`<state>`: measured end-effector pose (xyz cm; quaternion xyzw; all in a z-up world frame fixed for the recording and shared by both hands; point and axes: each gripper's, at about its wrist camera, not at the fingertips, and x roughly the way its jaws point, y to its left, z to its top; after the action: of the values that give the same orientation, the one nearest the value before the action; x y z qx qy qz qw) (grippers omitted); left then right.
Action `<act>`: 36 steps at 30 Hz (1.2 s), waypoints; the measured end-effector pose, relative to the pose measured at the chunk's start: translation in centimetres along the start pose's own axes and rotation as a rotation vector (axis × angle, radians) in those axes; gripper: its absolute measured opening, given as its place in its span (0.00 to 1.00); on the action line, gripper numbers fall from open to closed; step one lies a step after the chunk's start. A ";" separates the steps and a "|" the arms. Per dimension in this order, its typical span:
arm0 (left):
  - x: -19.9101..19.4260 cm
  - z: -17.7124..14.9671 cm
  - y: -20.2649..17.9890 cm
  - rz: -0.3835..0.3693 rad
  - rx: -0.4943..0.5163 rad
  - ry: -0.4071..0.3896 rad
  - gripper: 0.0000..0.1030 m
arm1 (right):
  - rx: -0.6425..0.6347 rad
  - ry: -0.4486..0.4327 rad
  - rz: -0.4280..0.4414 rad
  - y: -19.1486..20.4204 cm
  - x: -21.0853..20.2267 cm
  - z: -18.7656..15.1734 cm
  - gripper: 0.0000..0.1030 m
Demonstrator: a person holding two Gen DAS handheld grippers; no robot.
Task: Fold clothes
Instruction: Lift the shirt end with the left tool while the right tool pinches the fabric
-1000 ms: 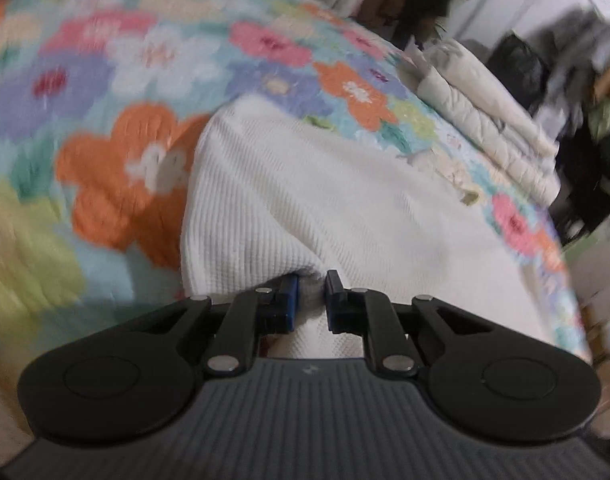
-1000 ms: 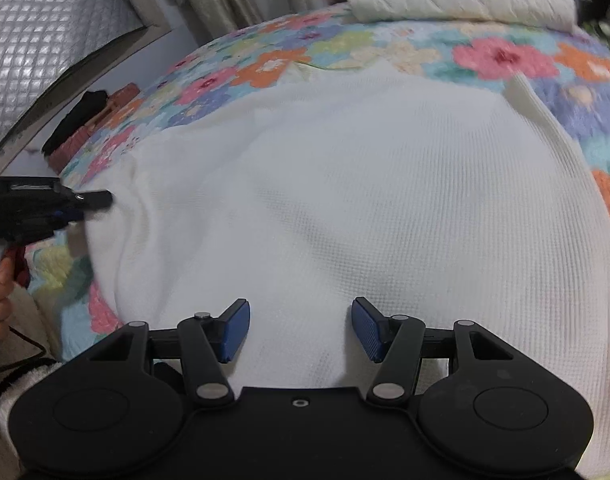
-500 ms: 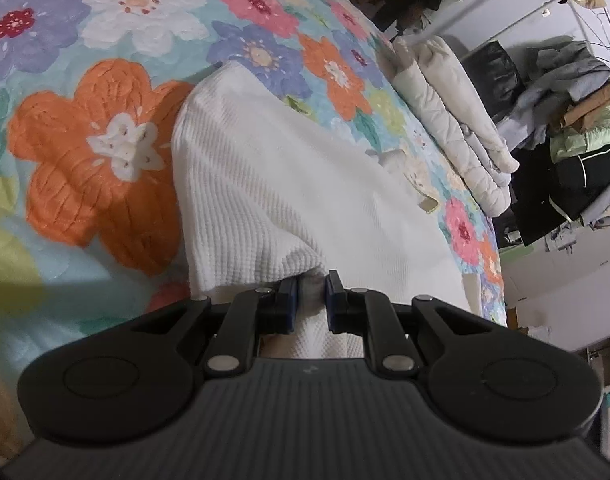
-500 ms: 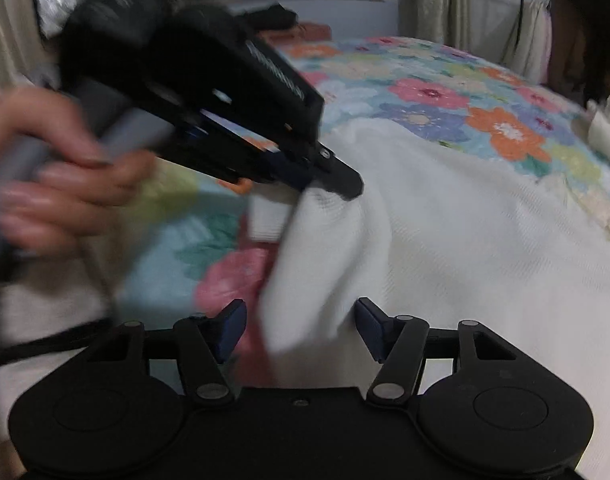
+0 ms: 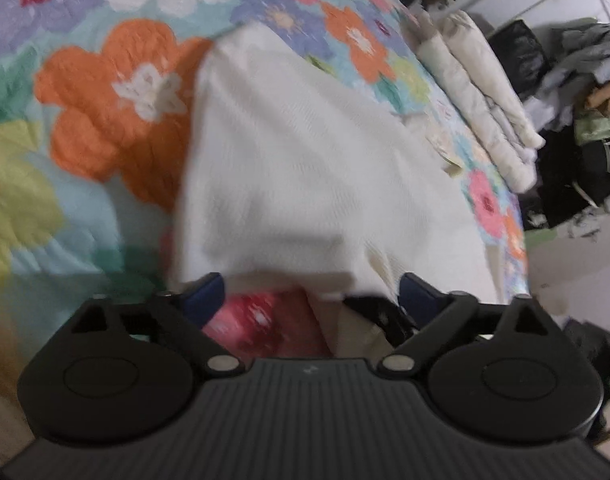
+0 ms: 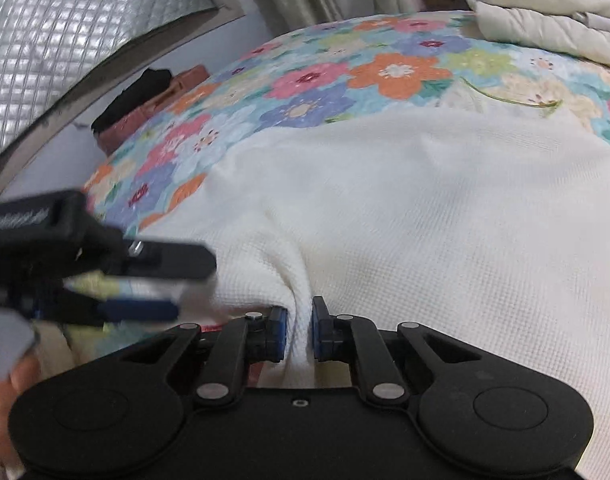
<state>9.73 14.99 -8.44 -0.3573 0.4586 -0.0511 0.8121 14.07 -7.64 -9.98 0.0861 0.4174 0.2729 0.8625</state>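
Note:
A white waffle-knit garment (image 6: 425, 208) lies spread on a floral bedspread (image 6: 345, 64); it also shows in the left wrist view (image 5: 305, 160). My right gripper (image 6: 298, 330) is shut on a bunched fold at the garment's near edge. My left gripper (image 5: 311, 294) is open, its blue pads wide apart at the garment's near edge, holding nothing. The left gripper also shows in the right wrist view (image 6: 173, 284), open, just left of the pinched fold.
A stack of folded cream bedding (image 5: 481, 92) lies at the bed's far side, also in the right wrist view (image 6: 545, 28). Piled dark clothes (image 5: 577, 80) stand beyond the bed. A quilted headboard (image 6: 65, 40) and a dark item (image 6: 137, 96) are at the left.
My left gripper has opened and let go of the garment's edge. My right gripper has closed on the garment's edge beside it.

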 end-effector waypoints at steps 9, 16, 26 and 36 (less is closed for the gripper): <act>1.9 -0.4 3.2 -0.241 -0.309 -0.137 0.90 | 0.361 -0.016 0.289 -3.3 -0.5 -0.7 0.14; 1.3 0.4 2.3 -0.166 -0.192 -0.230 0.23 | 0.206 -0.006 0.242 -1.2 -1.3 -0.8 0.20; -1.5 0.4 -3.5 -0.126 0.127 -0.312 0.13 | 0.142 -0.122 0.028 -5.2 -9.1 -0.6 0.60; 2.0 -5.0 -16.7 -0.437 0.507 -0.049 0.16 | 0.409 -0.243 -0.222 -14.8 -16.1 -5.6 0.60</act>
<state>11.04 -0.89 -0.99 -0.2351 0.3239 -0.3279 0.8557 7.59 -29.21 -8.34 0.2445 0.3642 0.0742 0.8956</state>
